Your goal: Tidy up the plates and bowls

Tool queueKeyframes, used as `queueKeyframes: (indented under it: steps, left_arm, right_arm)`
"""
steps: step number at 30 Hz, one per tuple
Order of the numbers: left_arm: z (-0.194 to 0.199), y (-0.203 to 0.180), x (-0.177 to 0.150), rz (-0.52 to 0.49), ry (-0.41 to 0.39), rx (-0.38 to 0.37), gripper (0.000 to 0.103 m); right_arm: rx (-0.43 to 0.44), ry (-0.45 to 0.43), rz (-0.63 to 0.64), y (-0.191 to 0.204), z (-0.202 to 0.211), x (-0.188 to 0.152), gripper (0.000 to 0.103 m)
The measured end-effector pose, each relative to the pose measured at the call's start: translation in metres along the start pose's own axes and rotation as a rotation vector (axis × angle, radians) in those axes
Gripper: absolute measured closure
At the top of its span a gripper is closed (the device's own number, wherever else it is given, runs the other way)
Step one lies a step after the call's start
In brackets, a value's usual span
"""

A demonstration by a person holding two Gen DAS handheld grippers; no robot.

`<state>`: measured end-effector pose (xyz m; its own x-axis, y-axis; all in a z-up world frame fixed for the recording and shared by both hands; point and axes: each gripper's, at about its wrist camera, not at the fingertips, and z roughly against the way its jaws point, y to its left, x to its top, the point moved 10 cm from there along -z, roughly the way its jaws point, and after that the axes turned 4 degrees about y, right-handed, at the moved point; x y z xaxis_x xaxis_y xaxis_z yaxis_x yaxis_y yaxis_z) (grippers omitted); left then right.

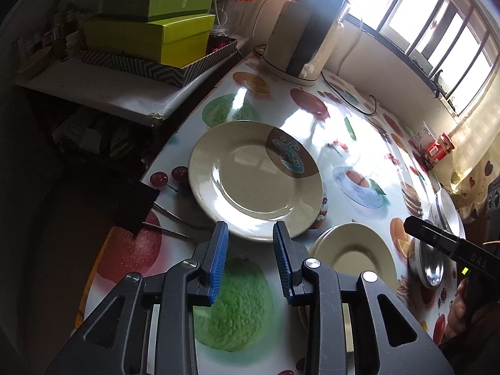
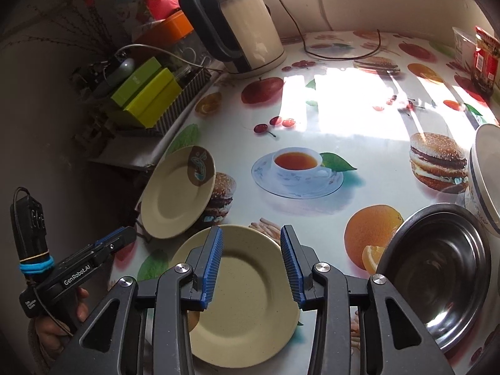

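My left fingers (image 1: 250, 234) hang apart, empty, the large decorated plate (image 1: 254, 176) at twelve o'clock on the bench (image 1: 359, 131). My right fingers (image 2: 251, 239) stand parted above the plain plate (image 2: 247, 297); the steel bowl (image 2: 437, 268) lies at three o'clock.

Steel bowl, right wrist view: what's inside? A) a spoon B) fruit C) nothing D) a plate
C: the steel bowl shows only its bare shiny inside, sitting beside the plain plate on the table.
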<state>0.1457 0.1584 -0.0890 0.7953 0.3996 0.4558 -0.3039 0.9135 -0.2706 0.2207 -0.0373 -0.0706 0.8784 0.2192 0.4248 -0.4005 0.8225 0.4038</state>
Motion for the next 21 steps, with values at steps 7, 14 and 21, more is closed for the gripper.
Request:
queueKeyframes:
  steps: [7, 14, 21]
  left_arm:
    - [-0.005, 0.029, 0.016, 0.056, -0.007, 0.011, 0.072]
    - [-0.014, 0.051, 0.030, 0.109, -0.005, 0.002, 0.072]
    - [-0.026, 0.058, 0.043, 0.125, 0.006, -0.024, 0.072]
  right_arm:
    - [0.012, 0.023, 0.036, 0.019, -0.021, 0.024, 0.065]
    - [0.027, 0.050, 0.053, 0.034, -0.049, 0.044, 0.065]
    - [0.029, 0.087, 0.032, 0.035, -0.078, 0.058, 0.065]
